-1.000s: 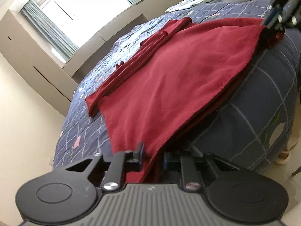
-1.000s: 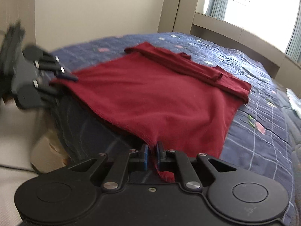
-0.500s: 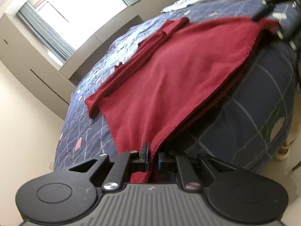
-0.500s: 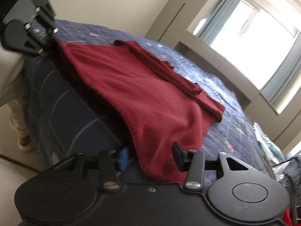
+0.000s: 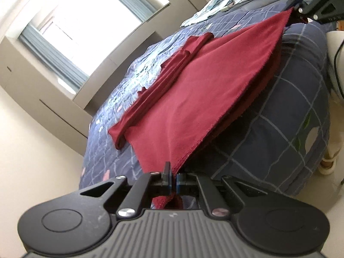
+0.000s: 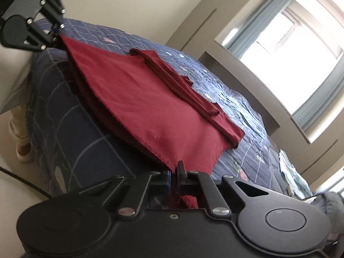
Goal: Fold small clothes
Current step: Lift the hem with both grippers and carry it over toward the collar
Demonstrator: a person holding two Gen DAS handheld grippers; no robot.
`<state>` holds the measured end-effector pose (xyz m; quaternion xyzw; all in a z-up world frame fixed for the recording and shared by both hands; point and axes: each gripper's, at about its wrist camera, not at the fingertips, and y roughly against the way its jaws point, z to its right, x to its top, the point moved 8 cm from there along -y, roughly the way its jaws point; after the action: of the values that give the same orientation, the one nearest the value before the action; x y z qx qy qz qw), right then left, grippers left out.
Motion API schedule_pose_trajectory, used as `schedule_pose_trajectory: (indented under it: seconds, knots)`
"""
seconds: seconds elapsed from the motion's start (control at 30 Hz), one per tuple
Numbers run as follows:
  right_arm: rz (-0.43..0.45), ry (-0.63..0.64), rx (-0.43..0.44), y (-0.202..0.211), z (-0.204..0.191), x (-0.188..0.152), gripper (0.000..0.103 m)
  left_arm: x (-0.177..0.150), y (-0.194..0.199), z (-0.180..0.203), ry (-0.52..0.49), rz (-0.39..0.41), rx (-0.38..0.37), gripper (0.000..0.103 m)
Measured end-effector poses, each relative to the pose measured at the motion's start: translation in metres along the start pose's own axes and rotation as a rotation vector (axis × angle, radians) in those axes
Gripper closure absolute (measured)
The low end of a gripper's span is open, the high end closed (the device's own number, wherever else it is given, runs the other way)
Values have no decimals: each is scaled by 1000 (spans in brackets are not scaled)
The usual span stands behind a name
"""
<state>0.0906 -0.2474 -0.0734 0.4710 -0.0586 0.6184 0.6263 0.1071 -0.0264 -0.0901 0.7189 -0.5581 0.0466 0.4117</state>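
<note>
Left gripper (image 5: 173,178) is clamping one hem corner of the red garment (image 5: 193,90), jaws pinched closed on the cloth; right gripper (image 6: 173,177) is clamping the other hem corner the same way, fabric bunching behind the pads. Garment is lying across the near edge of the bed (image 5: 279,129), hem lifted off the blue checked quilt, sleeves already folded in along the far side. Likely step: carrying the hem forward to fold the body in half. To do it well, both corners should be travelling level and at matching speed, hem kept taut between them, landing square on the sleeve (image 6: 189,94) edge, releasing only once flat. Further off, window (image 6: 290,49) and wall
</note>
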Motion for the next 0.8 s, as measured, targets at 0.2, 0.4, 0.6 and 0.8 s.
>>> schedule_pose_trajectory:
  seconds: [0.2,0.4,0.6,0.8]
  knots:
    - [-35,40,131,41,-14,3,99,-23,43,-4,-47,-18,-111,101]
    - [-128,-86,363,87,-26,1,99,-37,82,-10,-21,-57,-259,101]
    - [-115,-300,433,82,12,18,99,-15,68,-54,166,-64,-338,100]
    - [-65,-321,419,70,56,56,98,29,44,-109,219,-40,-326,100]
